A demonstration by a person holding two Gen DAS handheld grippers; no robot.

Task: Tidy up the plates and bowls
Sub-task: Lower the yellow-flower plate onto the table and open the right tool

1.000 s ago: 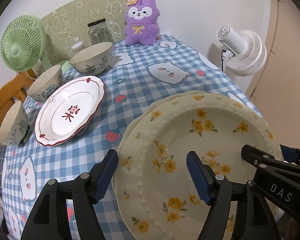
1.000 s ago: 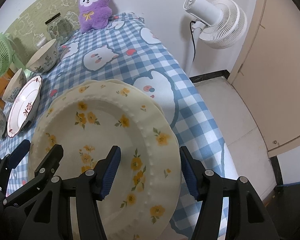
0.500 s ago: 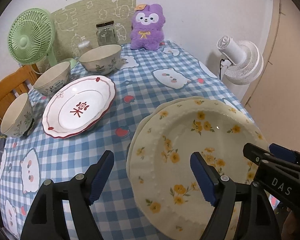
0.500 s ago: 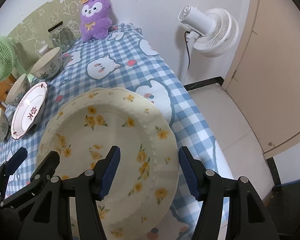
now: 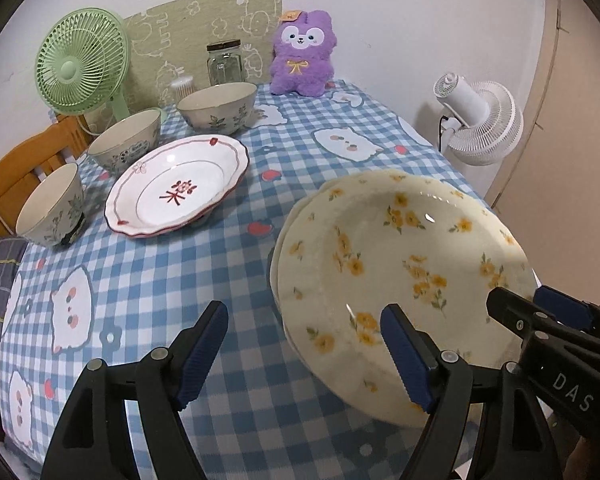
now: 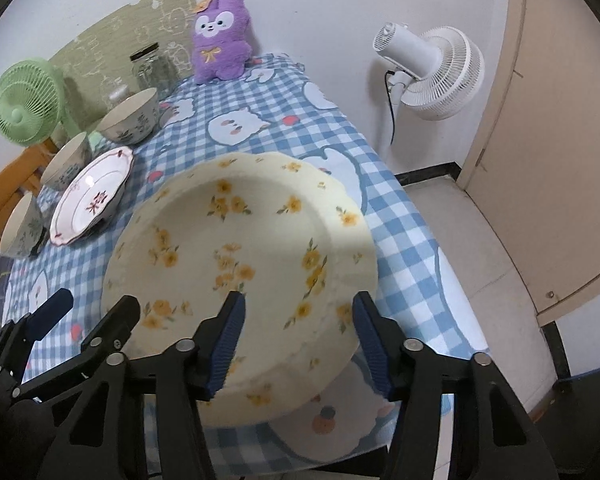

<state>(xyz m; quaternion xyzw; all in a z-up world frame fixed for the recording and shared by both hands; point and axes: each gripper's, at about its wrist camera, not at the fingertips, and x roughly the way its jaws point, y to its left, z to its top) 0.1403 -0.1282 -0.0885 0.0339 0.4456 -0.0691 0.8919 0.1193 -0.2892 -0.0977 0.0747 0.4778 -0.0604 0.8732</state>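
Observation:
Two cream plates with yellow flowers (image 5: 400, 248) (image 6: 240, 220) lie stacked near the table's front right corner. My left gripper (image 5: 304, 352) hovers open over the stack's left rim, one finger above the plate and one above the tablecloth. My right gripper (image 6: 298, 336) hovers over the right rim; its jaws are closing, and the pads press on nothing. Each gripper also shows in the other's view: left gripper (image 6: 92, 308), right gripper (image 5: 528, 300). A white plate with a red rim (image 5: 176, 192) and three patterned bowls (image 5: 218, 106) (image 5: 126, 140) (image 5: 52, 204) line the left side.
At the back stand a green fan (image 5: 80, 60), a glass jar (image 5: 225, 64) and a purple plush toy (image 5: 302, 56). A white fan (image 5: 480, 120) stands off the table's right edge, above the floor (image 6: 460, 240). A wooden chair (image 5: 16, 168) is at the left.
Both grippers have drawn back and slightly up from the flowered plates, which now look smaller and farther. The right gripper's jaws have narrowed. The plates stay on the table.

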